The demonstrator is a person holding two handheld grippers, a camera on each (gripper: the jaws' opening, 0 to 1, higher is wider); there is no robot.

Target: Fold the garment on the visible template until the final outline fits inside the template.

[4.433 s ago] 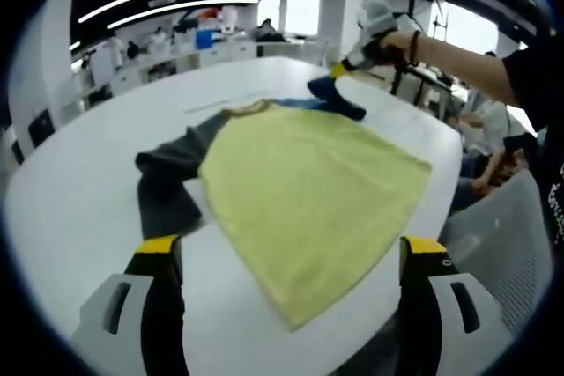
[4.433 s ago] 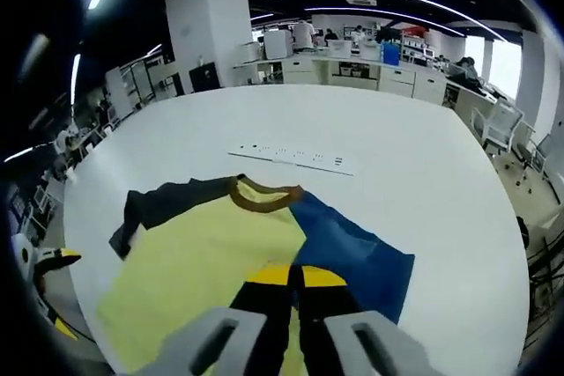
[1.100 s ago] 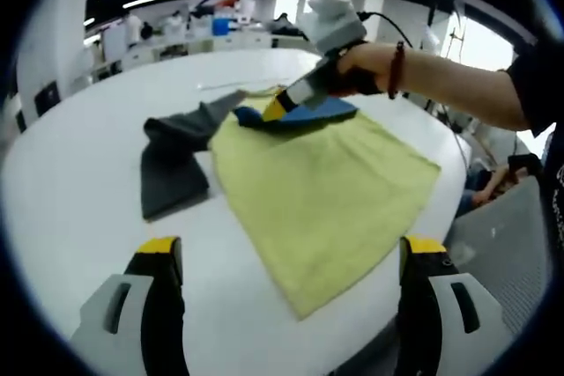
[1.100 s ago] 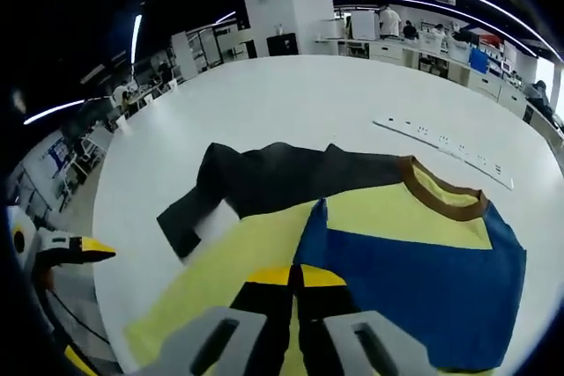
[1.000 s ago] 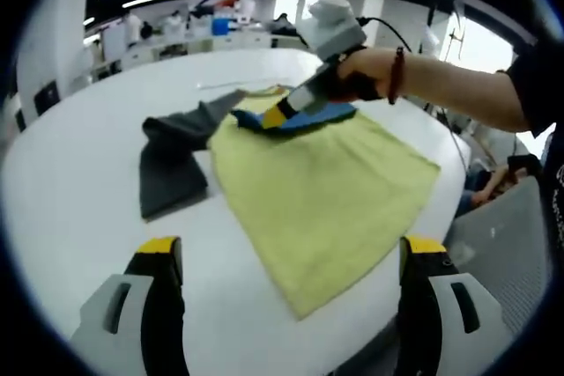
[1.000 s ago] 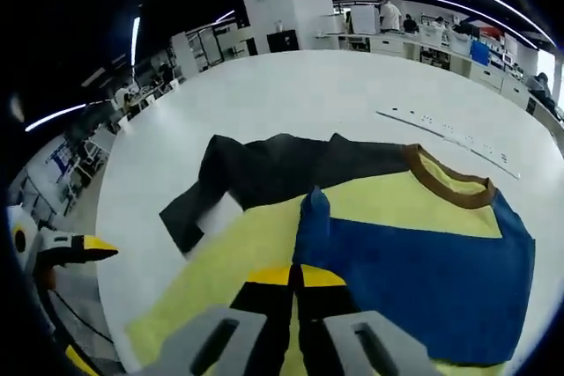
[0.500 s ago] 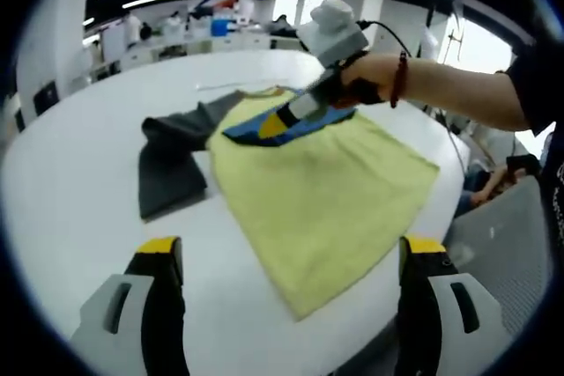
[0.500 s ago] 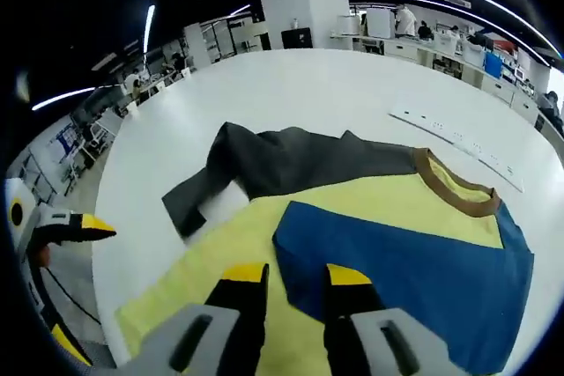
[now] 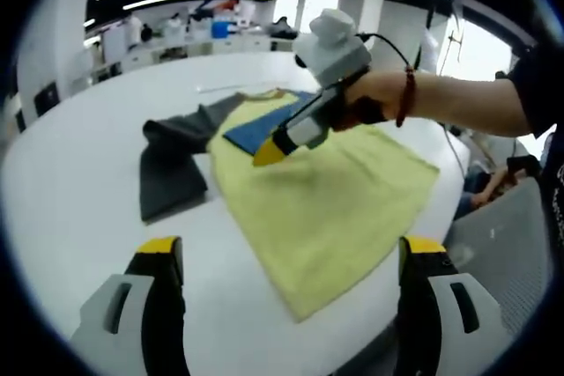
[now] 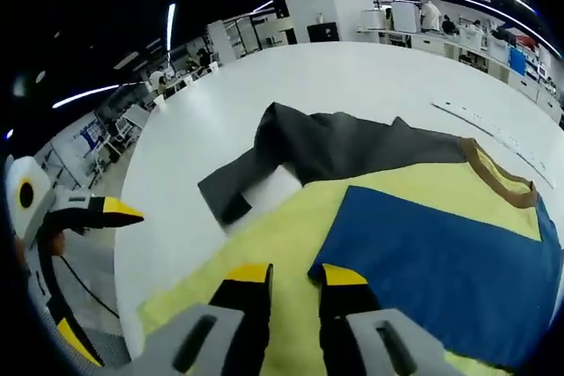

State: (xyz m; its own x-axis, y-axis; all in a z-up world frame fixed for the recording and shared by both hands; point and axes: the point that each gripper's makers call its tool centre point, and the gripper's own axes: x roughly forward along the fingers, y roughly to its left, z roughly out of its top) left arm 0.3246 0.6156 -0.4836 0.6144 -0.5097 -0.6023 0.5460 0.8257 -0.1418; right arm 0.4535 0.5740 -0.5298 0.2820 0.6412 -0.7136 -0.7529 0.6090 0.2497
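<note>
White and broad, the bench (image 9: 70,182) is seen in an open office with strip lights overhead and desks blurred at the back. A garment (image 9: 326,187) is spread flat toward the near edge of the bench: its yellow body lies open, its blue sleeve (image 10: 449,275) is folded inward over the chest, and its dark grey sleeve (image 9: 172,160) is crumpled outward on bare bench. The brown collar (image 10: 498,178) is turned toward the far edge, where a thin pale strip (image 10: 498,134) with small marks is laid; what the marks are cannot be made out. No template outline can be made out under the cloth. The right tongs (image 9: 269,151) are seen in the left gripper view, held in a hand (image 9: 366,103) above the yellow body just beside the blue sleeve's edge; in the right gripper view their yellow-tipped jaws are seen a narrow gap apart with nothing between them. The left tongs (image 9: 286,257) are spread wide and empty near the bench's near edge, the hem of the garment lying between them and beyond. The blue sleeve's far end is cut off by the right gripper view's edge.
</note>
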